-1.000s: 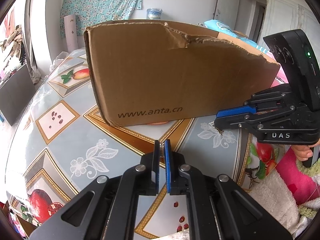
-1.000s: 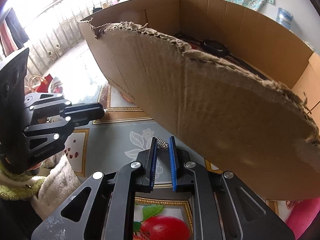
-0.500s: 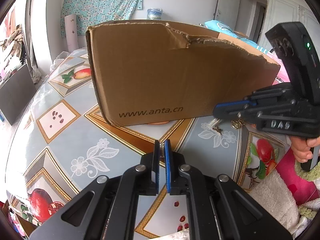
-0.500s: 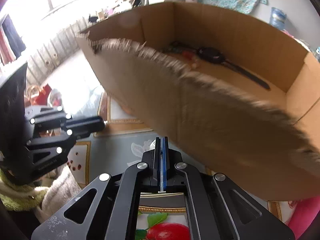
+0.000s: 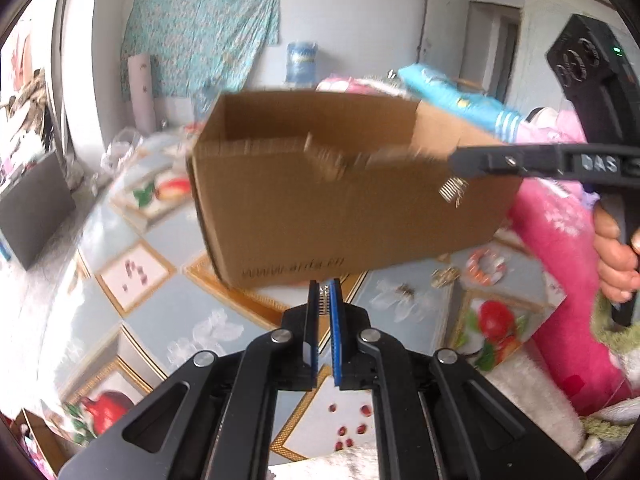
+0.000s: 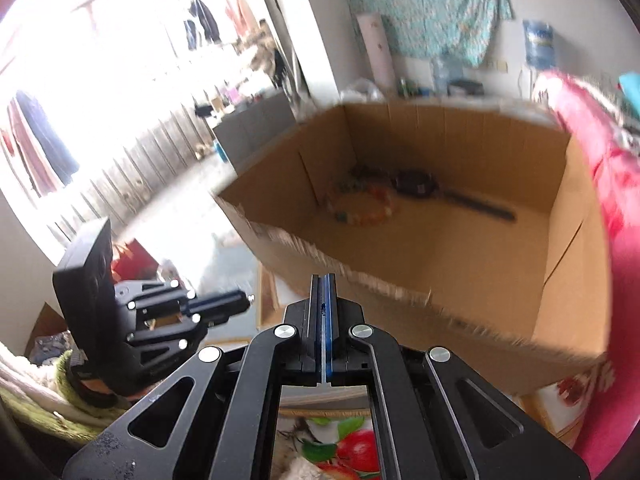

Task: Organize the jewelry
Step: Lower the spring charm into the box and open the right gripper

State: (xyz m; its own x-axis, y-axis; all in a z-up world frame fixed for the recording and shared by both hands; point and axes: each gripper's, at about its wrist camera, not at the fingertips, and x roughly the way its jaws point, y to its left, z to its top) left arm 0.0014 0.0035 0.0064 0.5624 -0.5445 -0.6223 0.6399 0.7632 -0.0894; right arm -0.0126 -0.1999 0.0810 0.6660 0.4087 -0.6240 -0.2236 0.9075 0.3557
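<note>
A small silver spring piece (image 5: 453, 191) hangs from the tip of the right gripper (image 5: 454, 164), in the air against the right part of the box's near wall, close under its torn rim; blur hides which way its long axis runs. In the left view that gripper comes in from the right, lying about level, a hand (image 5: 616, 256) wrapped round its handle at the far right. Its own camera shows the jaws pressed together with no gap; the piece cannot be seen there. The left gripper (image 5: 325, 290) points down toward the table (image 5: 248, 240) just near of the box (image 5: 340, 220), its jaws nearly together on a small ridged metal bit (image 5: 323, 295). From the right view it sits low at the left (image 6: 246, 300), aimed right, toward the box. The box stands open on the table, its long axis running left to right. Inside (image 6: 440, 240) lie a bead bracelet (image 6: 362, 208) and a dark watch (image 6: 416, 184), strap (image 6: 476, 206) stretched to the right; a third, blurred tangle lies behind the bracelet. On the table right of the box lie three loose pieces: a beaded ring (image 5: 486, 266), a gold piece (image 5: 444, 276), and a small dark piece (image 5: 405, 289).
</note>
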